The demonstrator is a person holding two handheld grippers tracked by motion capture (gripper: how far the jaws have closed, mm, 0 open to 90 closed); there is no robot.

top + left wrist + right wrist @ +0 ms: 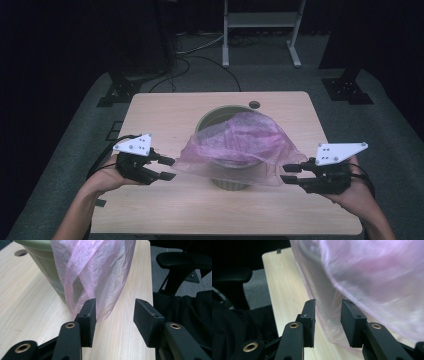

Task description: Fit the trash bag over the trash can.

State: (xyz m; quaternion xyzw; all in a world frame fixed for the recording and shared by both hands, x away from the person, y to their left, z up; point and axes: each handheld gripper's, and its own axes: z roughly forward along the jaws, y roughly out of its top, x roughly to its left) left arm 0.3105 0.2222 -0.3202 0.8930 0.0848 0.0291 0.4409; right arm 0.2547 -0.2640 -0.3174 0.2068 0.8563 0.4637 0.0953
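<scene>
A thin pink plastic bag (240,142) lies draped over an olive-green bin (227,182) standing mid-table. At the bag's left corner my left gripper (169,168) is open, its tips just short of the film. My right gripper (286,173) is open at the bag's right corner. In the left gripper view the bag (95,272) hangs down the bin's side (47,262), its hem just ahead of the gripper (115,307), and no pad presses it. In the right gripper view the blurred bag (374,272) sags to the table just beyond the gripper (328,307), unpinched.
The wooden table (165,107) has a small round hole (254,104) near its far edge. A white metal frame (260,20) and black stand bases (117,90) sit on the grey floor beyond. A black chair (185,262) stands at the table's near side.
</scene>
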